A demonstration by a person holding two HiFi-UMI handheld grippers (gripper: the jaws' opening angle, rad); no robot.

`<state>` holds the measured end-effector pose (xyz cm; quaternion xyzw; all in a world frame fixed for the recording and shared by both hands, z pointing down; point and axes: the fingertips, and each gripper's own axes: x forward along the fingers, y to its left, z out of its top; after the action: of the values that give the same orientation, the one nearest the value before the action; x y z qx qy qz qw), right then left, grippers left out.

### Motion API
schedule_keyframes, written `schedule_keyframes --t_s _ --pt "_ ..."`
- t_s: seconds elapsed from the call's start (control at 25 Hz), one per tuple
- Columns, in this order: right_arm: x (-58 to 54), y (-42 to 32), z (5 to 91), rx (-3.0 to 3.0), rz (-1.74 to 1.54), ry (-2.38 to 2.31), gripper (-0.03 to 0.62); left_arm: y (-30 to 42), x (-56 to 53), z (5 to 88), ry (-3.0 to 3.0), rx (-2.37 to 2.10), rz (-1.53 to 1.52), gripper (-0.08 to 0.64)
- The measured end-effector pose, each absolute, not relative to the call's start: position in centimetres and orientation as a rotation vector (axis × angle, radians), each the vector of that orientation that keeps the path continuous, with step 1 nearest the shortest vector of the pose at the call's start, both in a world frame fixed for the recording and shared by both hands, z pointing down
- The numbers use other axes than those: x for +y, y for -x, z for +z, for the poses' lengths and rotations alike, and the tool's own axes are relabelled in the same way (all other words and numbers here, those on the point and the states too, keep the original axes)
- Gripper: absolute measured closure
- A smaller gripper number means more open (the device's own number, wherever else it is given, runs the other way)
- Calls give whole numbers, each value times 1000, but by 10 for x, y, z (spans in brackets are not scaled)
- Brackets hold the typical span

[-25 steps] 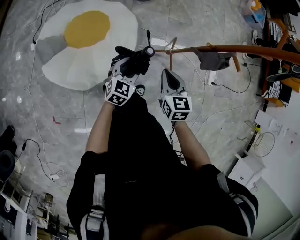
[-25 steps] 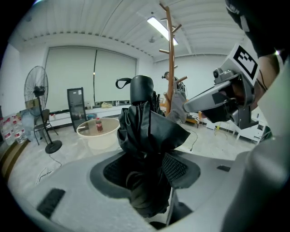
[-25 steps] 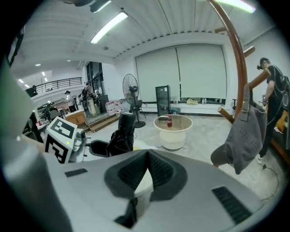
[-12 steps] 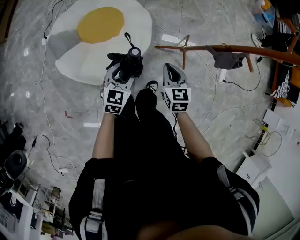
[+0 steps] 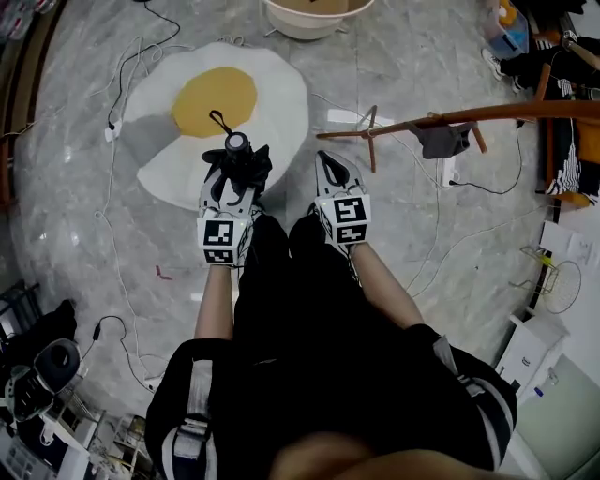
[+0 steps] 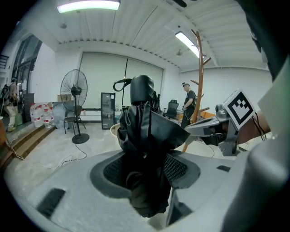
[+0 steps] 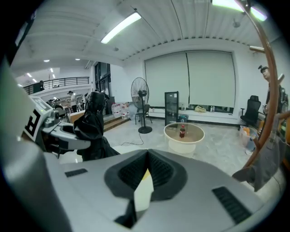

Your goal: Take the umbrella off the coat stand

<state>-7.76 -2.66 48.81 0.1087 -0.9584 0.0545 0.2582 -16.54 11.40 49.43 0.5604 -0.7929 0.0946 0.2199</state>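
Observation:
A black folded umbrella (image 5: 238, 157) with a round handle and a wrist loop is clamped in my left gripper (image 5: 231, 178), which is shut on its bundled fabric. In the left gripper view the umbrella (image 6: 144, 131) stands up between the jaws and fills the middle. The wooden coat stand (image 5: 469, 113) reaches across the upper right, apart from the umbrella, with a grey garment (image 5: 439, 140) hanging on it. My right gripper (image 5: 333, 174) is beside the left one, shut and holding nothing; its pads (image 7: 156, 174) meet in the right gripper view.
An egg-shaped rug (image 5: 272, 94) lies on the marble floor under the grippers. A round tub table (image 5: 314, 17) stands beyond it, bearing a bottle (image 7: 182, 131). Cables run over the floor. A standing fan (image 6: 74, 106) and a person (image 6: 186, 105) are farther off.
Both grippers have drawn away from the coat stand, leftward in the head view. The umbrella went with the left gripper, and its handle, which was by the stand's arm, now hangs over the rug.

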Motion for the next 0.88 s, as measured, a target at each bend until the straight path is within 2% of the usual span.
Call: schedule_keyframes --t_s 0.24,0.44,0.88 --pt "-44 95 432 -2691 90 -330 586 179 107 454 -1551 -2234 239 344" --pt "-55 104 376 -2766 -86 -340 588 188 92 413 -1574 -2289 216 344" --pt "-92 104 280 -2899 -71 -471 588 208 45 300 -1707 -2390 125 344"
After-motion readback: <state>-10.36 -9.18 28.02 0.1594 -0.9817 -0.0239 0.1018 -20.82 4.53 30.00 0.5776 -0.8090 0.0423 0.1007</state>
